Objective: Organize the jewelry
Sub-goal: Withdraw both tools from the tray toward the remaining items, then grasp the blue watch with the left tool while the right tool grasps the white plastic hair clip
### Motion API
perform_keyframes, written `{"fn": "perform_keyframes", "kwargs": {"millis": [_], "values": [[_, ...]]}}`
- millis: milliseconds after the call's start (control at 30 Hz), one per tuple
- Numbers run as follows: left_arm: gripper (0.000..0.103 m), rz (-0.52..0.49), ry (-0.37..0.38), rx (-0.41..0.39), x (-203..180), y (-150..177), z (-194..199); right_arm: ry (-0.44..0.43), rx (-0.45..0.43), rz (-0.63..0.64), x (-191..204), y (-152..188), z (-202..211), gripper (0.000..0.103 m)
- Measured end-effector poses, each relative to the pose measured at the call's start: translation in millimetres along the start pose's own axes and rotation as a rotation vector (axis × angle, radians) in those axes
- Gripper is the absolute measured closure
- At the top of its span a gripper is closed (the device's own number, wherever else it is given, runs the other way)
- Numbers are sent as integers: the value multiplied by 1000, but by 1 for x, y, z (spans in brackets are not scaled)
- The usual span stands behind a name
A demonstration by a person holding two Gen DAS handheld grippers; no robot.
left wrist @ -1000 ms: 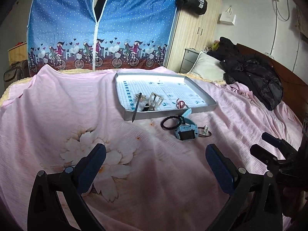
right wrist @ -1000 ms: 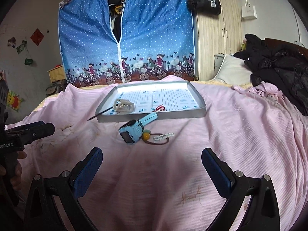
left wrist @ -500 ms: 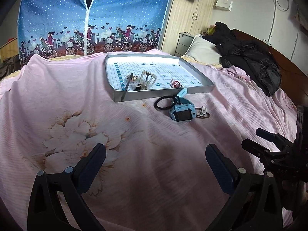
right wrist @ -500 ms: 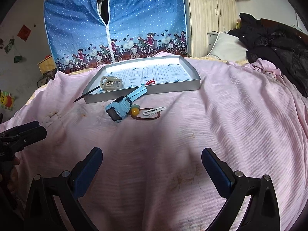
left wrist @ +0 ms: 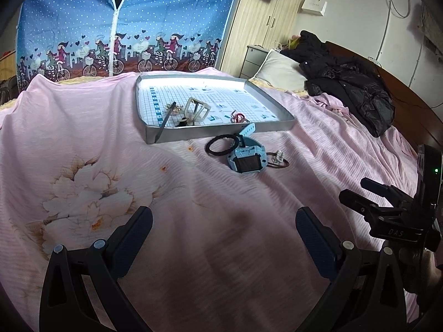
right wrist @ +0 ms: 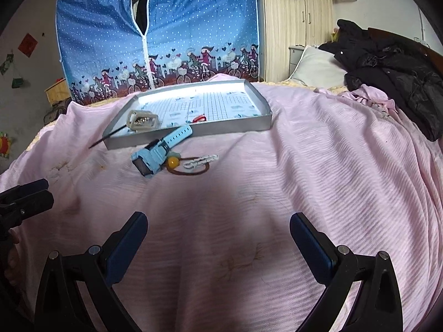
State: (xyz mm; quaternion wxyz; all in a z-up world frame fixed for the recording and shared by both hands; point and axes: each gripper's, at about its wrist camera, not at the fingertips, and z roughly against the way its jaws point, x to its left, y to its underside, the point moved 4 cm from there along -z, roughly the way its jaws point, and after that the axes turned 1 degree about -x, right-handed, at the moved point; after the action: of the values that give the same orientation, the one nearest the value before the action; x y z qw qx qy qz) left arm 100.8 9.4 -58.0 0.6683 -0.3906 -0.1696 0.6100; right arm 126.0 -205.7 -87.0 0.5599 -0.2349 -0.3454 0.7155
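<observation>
- Our left gripper (left wrist: pixel 223 228) is spread wide and empty above the pink bedsheet (left wrist: pixel 83 127); our right gripper (right wrist: pixel 218 233) is equally wide, holding nothing.
- A light-blue watch (left wrist: pixel 247 160) with a dark square face lies on the sheet just near of the tray (left wrist: pixel 221 132), its strap leaning on the tray wall.
- A black hair tie (left wrist: pixel 221 144) touches its left side.
- A brown loop with an orange bead (right wrist: pixel 173 162) and a white clip (right wrist: pixel 200 161) sits right of the watch.
- In the tray we see a beige buckle (right wrist: pixel 143 119) and a red trinket (right wrist: pixel 200 118).

The left gripper (left wrist: pixel 223 232) is held low with its two blue-padded fingers (left wrist: pixel 132 235) spread wide, gripping nothing. The right gripper (right wrist: pixel 218 238) is likewise spread wide and empty. The two sit side by side, near each other, both pointing forward.
</observation>
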Motion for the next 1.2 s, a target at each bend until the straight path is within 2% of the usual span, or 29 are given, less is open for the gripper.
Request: {"fn": "perform_keyframes", "kwargs": {"millis": [200, 333, 533, 667, 767, 900, 1033, 1200], "values": [[2, -7, 24, 10, -3, 0, -9, -36, -3, 32, -4, -1, -6, 0], [2, 25, 56, 31, -4, -15, -22, -86, 1, 93, -8, -15, -20, 0], [2, 67, 105, 41, -1, -40, -47, -149, -3, 102, -18, -45, -46, 0], [3, 114, 186, 53, -1, -54, -71, -199, 4, 96, -22, -57, -57, 12], [3, 112, 231, 46, -3, -61, -83, -212, 19, 108, -22, -62, -65, 12], [12, 105, 289, 43, -4, -64, -97, -217, 51, 169, -13, -63, -76, 23], [18, 122, 315, 66, 6, -58, -103, -250, 94, 186, -6, -60, -91, 36], [18, 107, 320, 62, 4, -57, -101, -284, 147, 198, 0, -58, -110, 36]]}}
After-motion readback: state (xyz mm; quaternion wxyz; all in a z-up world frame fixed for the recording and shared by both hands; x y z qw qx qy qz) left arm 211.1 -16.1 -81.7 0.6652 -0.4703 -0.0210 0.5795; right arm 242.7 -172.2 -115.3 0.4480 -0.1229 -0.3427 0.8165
